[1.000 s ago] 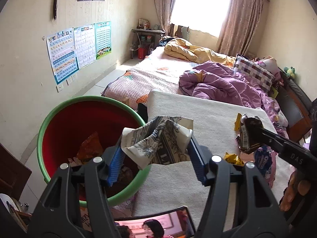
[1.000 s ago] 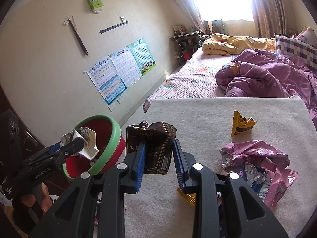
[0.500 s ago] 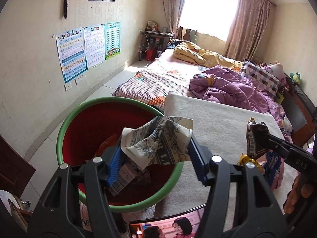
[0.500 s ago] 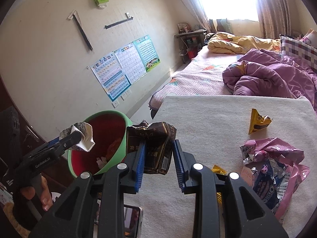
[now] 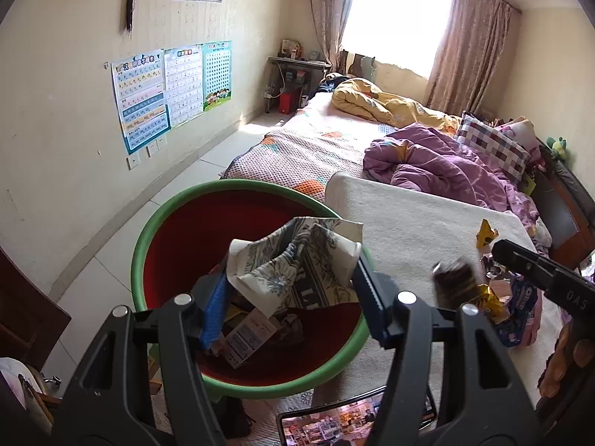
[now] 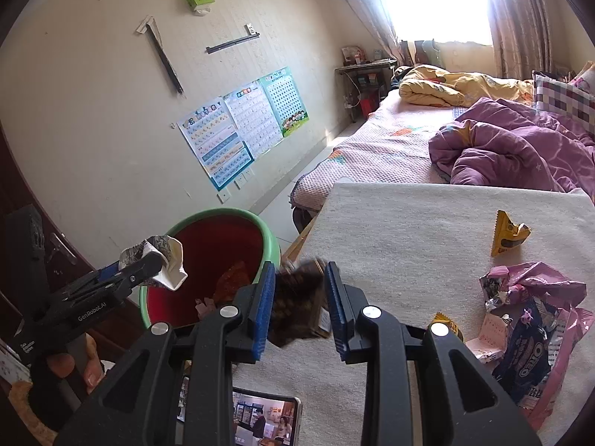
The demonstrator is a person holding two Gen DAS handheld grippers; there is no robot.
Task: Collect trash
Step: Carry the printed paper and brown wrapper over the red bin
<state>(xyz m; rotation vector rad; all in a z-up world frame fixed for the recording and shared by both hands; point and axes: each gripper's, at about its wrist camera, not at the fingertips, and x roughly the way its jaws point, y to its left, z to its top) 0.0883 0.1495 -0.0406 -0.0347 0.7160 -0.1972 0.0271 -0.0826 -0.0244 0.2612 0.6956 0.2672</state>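
Note:
My left gripper (image 5: 290, 297) is shut on a crumpled floral white wrapper (image 5: 297, 264) and holds it over the green-rimmed red bin (image 5: 178, 230), which has several wrappers inside. My right gripper (image 6: 299, 304) has its jaws parted; a dark brown wrapper (image 6: 297, 304) is blurred and dropping between them, over the white-covered table's left edge beside the bin (image 6: 219, 230). The brown wrapper (image 5: 455, 286) shows mid-air in the left wrist view, below the right gripper's fingers (image 5: 520, 260). The left gripper with the floral wrapper (image 6: 163, 260) shows over the bin in the right wrist view.
On the white table (image 6: 409, 230) lie a yellow triangular wrapper (image 6: 507, 236), a pink bag with an Oreo pack (image 6: 535, 338) and a small yellow wrapper (image 6: 446, 325). A phone (image 6: 260, 423) lies at the near edge. A bed with purple quilt (image 6: 513, 152) stands behind.
Both grippers moved left toward the bin. The right gripper opened and the brown wrapper is falling from it. The left gripper still holds the floral wrapper, now over the bin.

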